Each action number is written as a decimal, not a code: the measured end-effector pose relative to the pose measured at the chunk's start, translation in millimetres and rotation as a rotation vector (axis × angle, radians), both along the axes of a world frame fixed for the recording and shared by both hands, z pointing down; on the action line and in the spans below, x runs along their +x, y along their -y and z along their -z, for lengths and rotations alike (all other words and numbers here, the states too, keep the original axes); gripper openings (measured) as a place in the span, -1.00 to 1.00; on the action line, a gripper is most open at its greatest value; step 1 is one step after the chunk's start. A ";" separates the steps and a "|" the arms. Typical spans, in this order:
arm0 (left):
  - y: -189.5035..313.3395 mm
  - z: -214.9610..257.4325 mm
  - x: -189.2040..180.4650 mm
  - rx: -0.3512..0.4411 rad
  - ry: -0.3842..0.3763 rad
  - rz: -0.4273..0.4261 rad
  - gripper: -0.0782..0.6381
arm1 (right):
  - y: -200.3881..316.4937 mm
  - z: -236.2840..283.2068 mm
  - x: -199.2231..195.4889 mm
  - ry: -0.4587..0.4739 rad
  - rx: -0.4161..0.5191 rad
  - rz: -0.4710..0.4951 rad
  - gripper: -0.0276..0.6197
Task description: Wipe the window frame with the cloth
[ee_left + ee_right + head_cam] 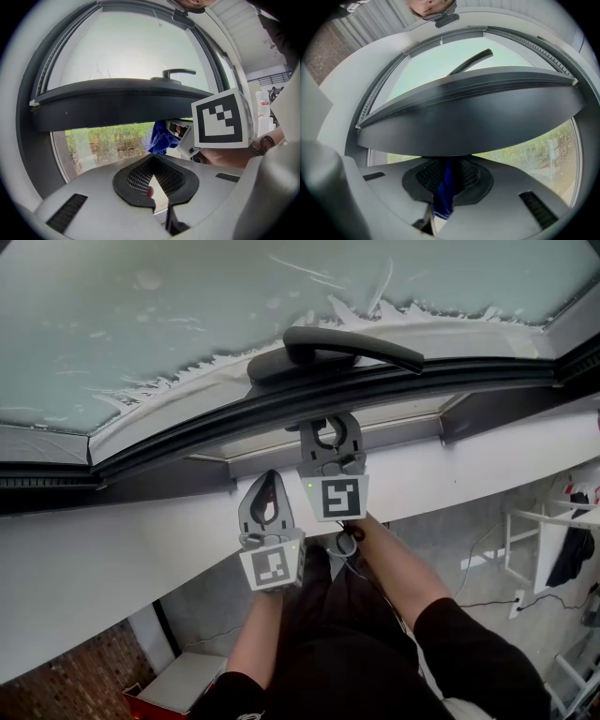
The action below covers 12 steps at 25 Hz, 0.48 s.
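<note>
The dark window frame (394, 382) of the tilted sash runs across the head view, with its black handle (352, 348) above. My right gripper (329, 424) points up under that frame edge. It is shut on a blue cloth (444, 190), which touches the underside of the frame (473, 117). The cloth (161, 137) also shows in the left gripper view, bunched at the right gripper's tip just below the frame (117, 105). My left gripper (269, 480) hangs lower and to the left over the white sill (122, 559). Its jaws (153, 165) are shut with nothing between them.
Frosted glass (141, 324) fills the top of the head view. Below the sill I see the person's forearms, a white rack with dark clothing (565, 540) at the right, and a brick wall (70, 676) and a white box (183, 679) at the lower left.
</note>
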<state>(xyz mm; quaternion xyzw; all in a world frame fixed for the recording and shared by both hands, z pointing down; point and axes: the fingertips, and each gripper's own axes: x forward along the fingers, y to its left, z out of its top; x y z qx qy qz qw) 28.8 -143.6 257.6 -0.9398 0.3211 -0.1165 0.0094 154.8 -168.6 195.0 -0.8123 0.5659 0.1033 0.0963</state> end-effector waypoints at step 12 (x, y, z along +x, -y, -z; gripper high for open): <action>-13.5 0.8 17.6 0.004 0.012 -0.023 -0.77 | -15.4 0.7 22.2 0.008 0.014 -0.030 -0.81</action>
